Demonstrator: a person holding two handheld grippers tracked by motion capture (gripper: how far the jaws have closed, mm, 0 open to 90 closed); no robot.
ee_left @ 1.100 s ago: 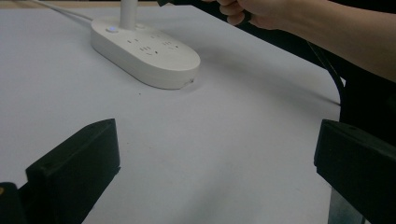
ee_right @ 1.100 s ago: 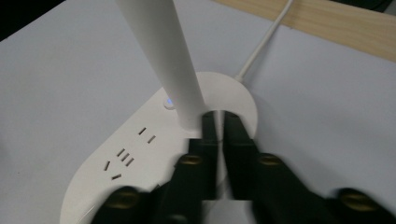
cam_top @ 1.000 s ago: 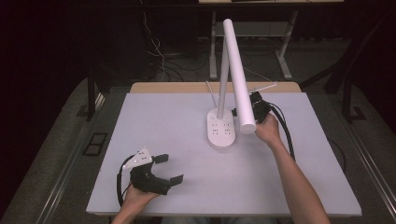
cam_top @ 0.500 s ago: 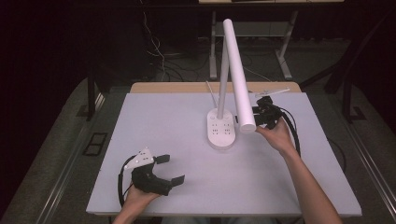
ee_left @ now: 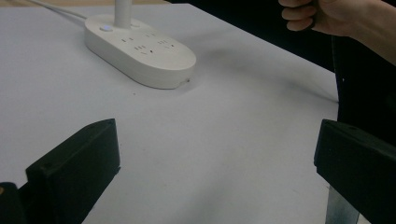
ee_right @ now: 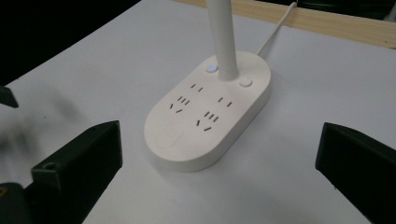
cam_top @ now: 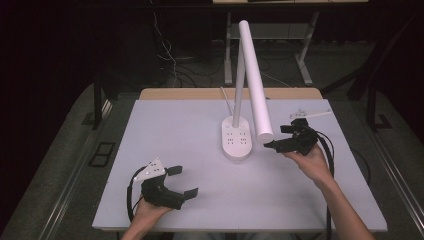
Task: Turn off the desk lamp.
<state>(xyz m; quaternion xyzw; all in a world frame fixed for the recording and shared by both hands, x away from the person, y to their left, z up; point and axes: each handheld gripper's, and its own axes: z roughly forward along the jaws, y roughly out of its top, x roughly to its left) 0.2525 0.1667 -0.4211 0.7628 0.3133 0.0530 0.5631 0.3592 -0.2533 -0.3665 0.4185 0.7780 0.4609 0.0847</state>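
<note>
A white desk lamp stands mid-table on an oval base [cam_top: 236, 140] with sockets on top. Its long bar-shaped head [cam_top: 255, 82] slopes down toward the front. My right gripper [cam_top: 275, 137] hovers just right of the head's lower tip, apart from it. Its jaws have just been opening and stand open with nothing between them. In the right gripper view they frame the base [ee_right: 210, 116] and stem [ee_right: 222, 37]. My left gripper [cam_top: 184, 181] rests open at the front left, empty, facing the base [ee_left: 140, 51].
The lamp's white cord [cam_top: 226, 97] runs off the back of the table over a wooden edge [cam_top: 230, 93]. A thin white strip with small parts [cam_top: 307, 114] lies at the back right. The right hand [ee_left: 336, 18] shows in the left gripper view.
The right gripper was at the tip of the lamp head; its jaws have opened and it has drawn back toward the front. The left gripper has stayed put.
</note>
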